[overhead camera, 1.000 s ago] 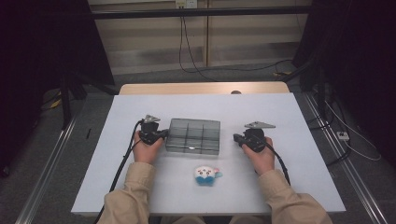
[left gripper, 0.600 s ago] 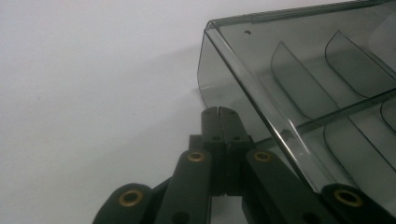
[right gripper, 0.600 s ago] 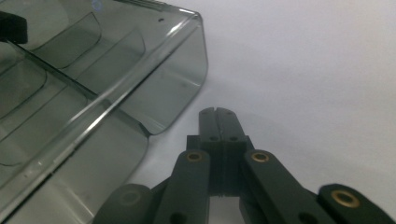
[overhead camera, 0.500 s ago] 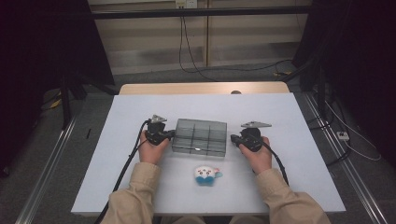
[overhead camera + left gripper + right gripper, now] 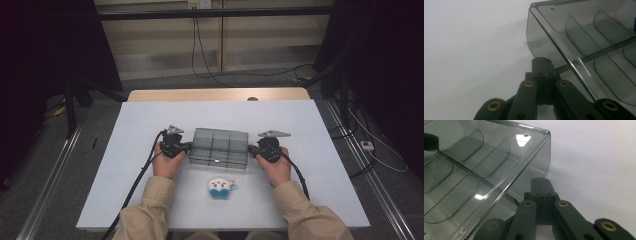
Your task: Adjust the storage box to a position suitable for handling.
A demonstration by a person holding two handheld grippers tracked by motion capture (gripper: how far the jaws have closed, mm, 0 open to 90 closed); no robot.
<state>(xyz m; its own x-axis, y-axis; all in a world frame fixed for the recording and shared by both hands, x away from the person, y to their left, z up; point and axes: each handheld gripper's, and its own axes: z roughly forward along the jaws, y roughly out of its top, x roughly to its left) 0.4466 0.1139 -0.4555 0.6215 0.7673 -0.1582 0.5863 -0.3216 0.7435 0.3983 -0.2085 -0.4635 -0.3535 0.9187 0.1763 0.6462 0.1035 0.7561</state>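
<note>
A smoky clear compartment box [image 5: 219,147] lies in the middle of the white table [image 5: 150,120]. My left gripper [image 5: 188,147] is shut, its joined tips at the box's left end wall. My right gripper [image 5: 251,150] is shut too, tips at the box's right end. In the left gripper view the closed jaws [image 5: 541,60] meet the box's wall [image 5: 541,42] near a corner, with nothing between them. The right gripper view shows the same: closed jaws [image 5: 540,180] against the rounded end of the box [image 5: 474,165]. A small white and blue plush toy [image 5: 221,188] sits in front of the box.
A wooden strip [image 5: 215,95] runs along the table's far edge. Cables trail from both grippers toward the table's near edge. Dark stands and floor cables surround the table. Bare white surface lies to the left, right and behind the box.
My left gripper has shifted right, and the box has slid slightly right with it toward the right gripper. The right hand has held its place.
</note>
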